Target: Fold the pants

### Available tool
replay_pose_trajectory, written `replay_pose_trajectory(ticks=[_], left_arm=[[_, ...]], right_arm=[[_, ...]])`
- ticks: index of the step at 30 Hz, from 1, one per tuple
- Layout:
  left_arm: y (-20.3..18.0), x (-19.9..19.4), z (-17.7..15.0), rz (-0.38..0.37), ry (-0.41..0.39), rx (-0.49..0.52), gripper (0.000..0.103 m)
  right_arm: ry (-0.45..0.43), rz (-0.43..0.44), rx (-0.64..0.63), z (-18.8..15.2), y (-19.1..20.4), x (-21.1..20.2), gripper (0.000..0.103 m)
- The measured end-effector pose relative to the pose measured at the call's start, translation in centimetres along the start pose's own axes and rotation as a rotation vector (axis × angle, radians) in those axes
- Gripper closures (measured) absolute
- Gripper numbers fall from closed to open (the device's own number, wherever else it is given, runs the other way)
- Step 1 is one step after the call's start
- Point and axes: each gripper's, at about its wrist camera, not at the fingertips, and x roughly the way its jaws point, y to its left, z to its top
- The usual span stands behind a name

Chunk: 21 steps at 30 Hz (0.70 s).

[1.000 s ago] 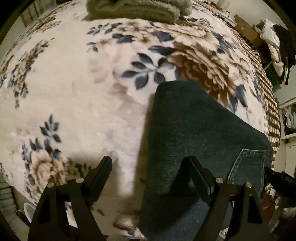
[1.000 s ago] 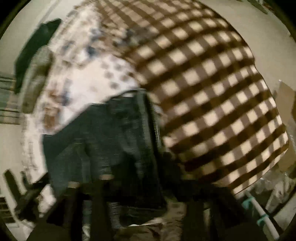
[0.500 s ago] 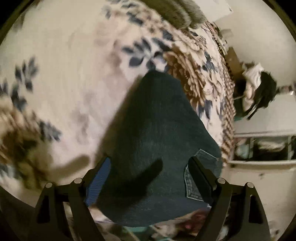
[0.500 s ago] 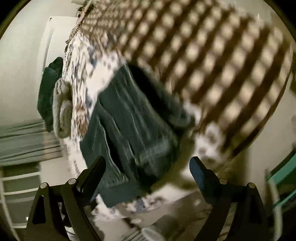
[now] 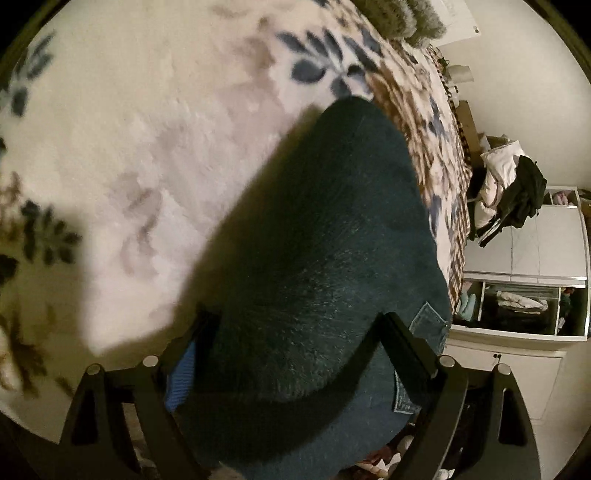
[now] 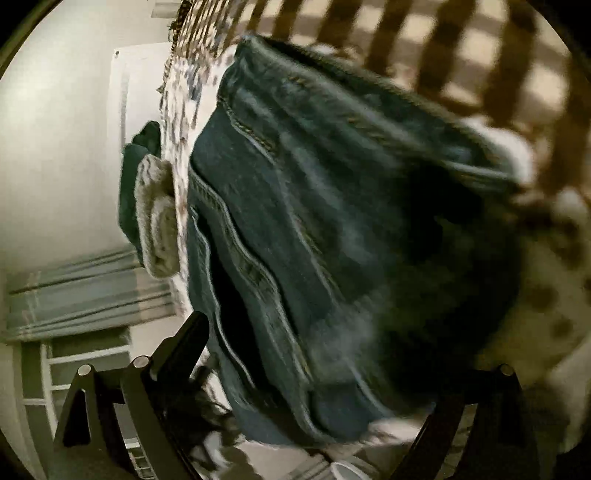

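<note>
Dark blue jeans (image 5: 317, 258) lie folded on a floral blanket (image 5: 129, 129) on the bed. In the left wrist view a back pocket (image 5: 424, 332) shows at the lower right. My left gripper (image 5: 295, 343) is open, its fingers spread over the near end of the jeans, close above them. In the right wrist view the jeans (image 6: 332, 240) fill the frame, with seams and waistband visible, blurred. My right gripper (image 6: 317, 373) is open, its fingers on either side of the jeans' near edge; the right finger is mostly hidden in shadow.
A grey folded cloth (image 5: 402, 14) lies at the far end of the bed; it also shows in the right wrist view (image 6: 159, 218). A brown checked cover (image 6: 461, 55) lies beyond the jeans. Clothes hang on a rack (image 5: 509, 192) beside a white cabinet (image 5: 524, 295).
Both grippers have swung and come closer to the jeans. The left gripper now sits over the jeans' near end. The right view has tilted, and the jeans fill it.
</note>
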Motion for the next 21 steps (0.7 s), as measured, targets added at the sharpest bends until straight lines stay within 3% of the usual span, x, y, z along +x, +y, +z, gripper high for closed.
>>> replay_pose_trajectory(ticks=[3, 7, 9, 11, 14, 17, 21], left_arm=[[0.0, 0.3, 0.1, -0.012, -0.002, -0.003, 0.012], [0.3, 0.1, 0.1, -0.042, -0.016, -0.027, 0.012], [0.4, 0.0, 0.1, -0.042, -0.022, -0.031, 0.015], [0.3, -0.4, -0.2, -0.029, -0.033, -0.01, 0.031], [0.2, -1.2, -0.6, -0.043, -0.05, 0.008, 0.053], [-0.3, -2.0, -1.1, -0.055, -0.066, 0.028, 0.064], [-1.8, -2.8, -0.9, -0.056, -0.078, 0.045, 0.07]], right_arm=[[-0.008, 0.013, -0.007, 0.7, 0.8, 1.1, 0.001], [-0.039, 0.059, 0.02, 0.8, 0.5, 1.0, 0.004], [-0.055, 0.057, 0.025, 0.6, 0.3, 0.6, 0.023], [-0.062, 0.028, 0.023, 0.4, 0.2, 0.4, 0.039], [-0.065, 0.015, 0.014, 0.2, 0.4, 0.3, 0.05], [-0.077, -0.003, -0.001, -0.1, 0.8, -0.1, 0.056], [-0.089, -0.004, -0.004, -0.7, 1.9, -0.9, 0.061]])
